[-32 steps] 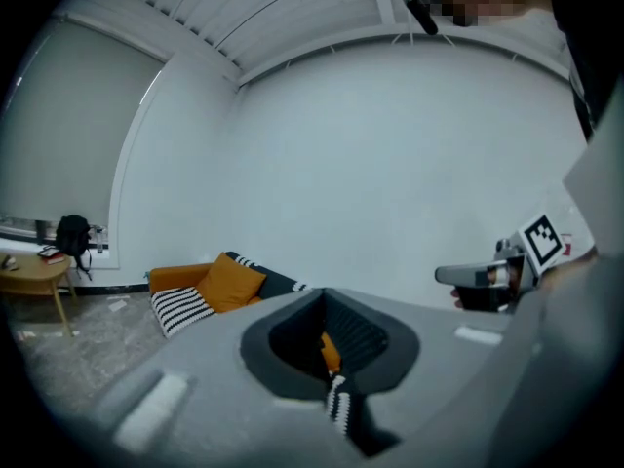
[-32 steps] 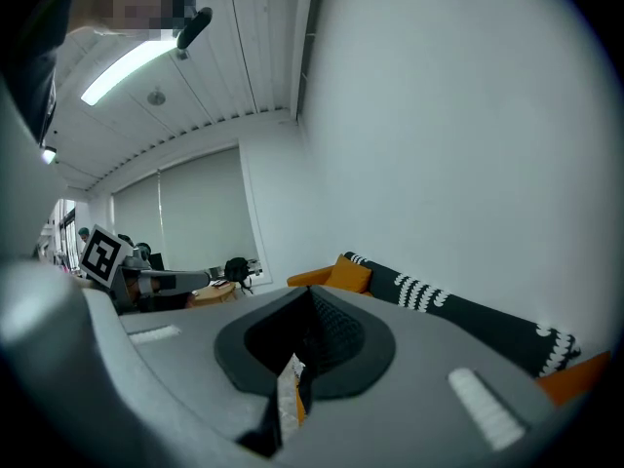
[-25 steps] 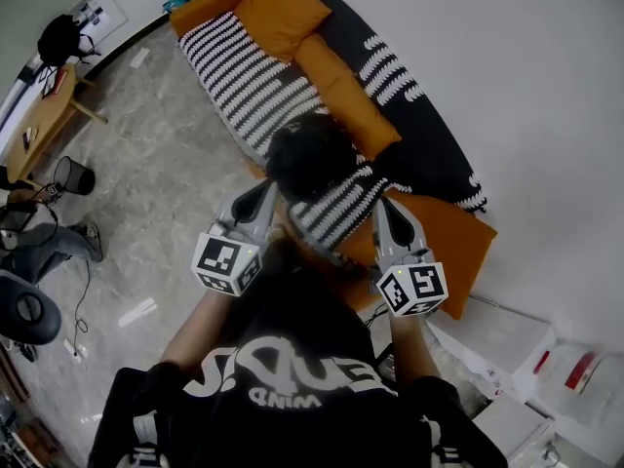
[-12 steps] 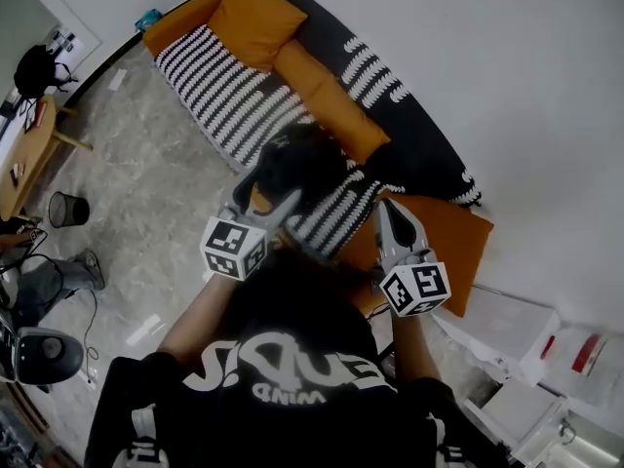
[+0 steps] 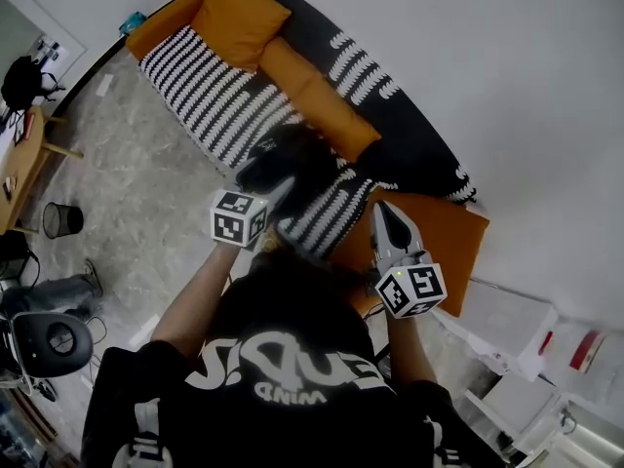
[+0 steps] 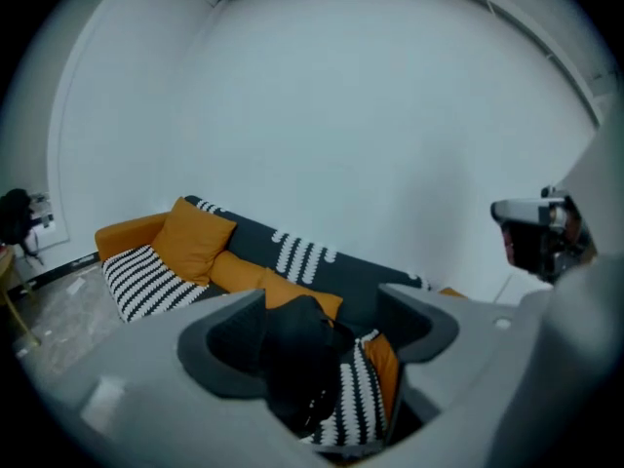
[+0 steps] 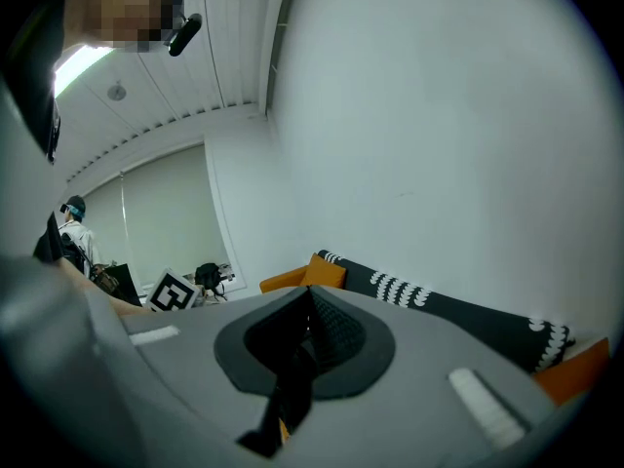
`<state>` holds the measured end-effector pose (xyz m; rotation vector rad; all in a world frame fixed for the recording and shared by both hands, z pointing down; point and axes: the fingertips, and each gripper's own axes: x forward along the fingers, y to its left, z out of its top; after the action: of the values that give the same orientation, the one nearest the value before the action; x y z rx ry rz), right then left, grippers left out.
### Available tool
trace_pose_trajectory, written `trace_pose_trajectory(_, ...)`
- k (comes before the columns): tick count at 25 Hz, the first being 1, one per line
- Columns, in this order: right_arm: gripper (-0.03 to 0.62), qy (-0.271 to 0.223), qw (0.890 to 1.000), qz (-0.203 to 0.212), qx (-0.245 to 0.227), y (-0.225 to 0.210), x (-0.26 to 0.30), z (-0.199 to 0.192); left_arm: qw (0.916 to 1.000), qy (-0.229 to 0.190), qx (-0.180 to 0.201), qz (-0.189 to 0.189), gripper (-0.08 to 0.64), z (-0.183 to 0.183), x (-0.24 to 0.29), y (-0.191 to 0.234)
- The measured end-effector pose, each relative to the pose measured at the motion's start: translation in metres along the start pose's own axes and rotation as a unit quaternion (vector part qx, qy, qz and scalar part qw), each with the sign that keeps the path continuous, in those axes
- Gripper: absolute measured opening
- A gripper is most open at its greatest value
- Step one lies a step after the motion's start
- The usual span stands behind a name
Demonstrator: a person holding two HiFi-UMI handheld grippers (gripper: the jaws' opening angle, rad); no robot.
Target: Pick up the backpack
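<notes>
The right gripper [image 7: 304,312] has its fingers pressed together with nothing between them. In its own view they aim over the sofa's back at the bare wall, and no backpack shows ahead of them. The left gripper [image 6: 322,310] has its fingers spread wide. The backpack [image 6: 292,369] sits just past the fingertips, framed in the gap, and neither pad appears to press on it.

I judge the task to be at the end of the approach: the grasp and the lift are both not yet done.

Only the head view gives the layout. There the backpack [image 5: 292,154] rests on the striped seat of the sofa [image 5: 185,66], against a long orange cushion [image 5: 327,96], just ahead of the left fingertips and well to the left of the right ones. That view cannot show the gaps between the fingers, which the gripper views do. The right gripper view alone shows a person [image 7: 73,227] far off across the room.
</notes>
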<state>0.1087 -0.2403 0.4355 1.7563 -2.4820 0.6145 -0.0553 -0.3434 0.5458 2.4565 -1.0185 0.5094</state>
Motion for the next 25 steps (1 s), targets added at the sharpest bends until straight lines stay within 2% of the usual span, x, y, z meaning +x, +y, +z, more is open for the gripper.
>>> trace_pose_trajectory(6, -0.003, 0.012, 1.000, -0.012, 0.008, -0.012, 0.002, -0.004, 0.9977, 0.067, 0.014, 0.002, 0.357, -0.031, 0.054, 0.016)
trace_pose_trajectory(12, -0.003, 0.015, 0.999, -0.033, 0.014, -0.029, 0.000, -0.005, 0.9908, 0.134, 0.014, 0.009, 0.356, -0.073, 0.090, 0.030)
trace_pose_trajectory(21, -0.003, 0.026, 0.997, -0.072, 0.033, -0.050, -0.012, -0.013, 0.9863, 0.165, 0.012, -0.001, 0.306, -0.088, 0.120, 0.025)
trace_pose_trajectory(25, -0.003, 0.027, 0.995, -0.087, 0.038, -0.060, -0.016, -0.014, 0.9865, 0.163, 0.011, -0.011, 0.201, -0.086, 0.126, 0.023)
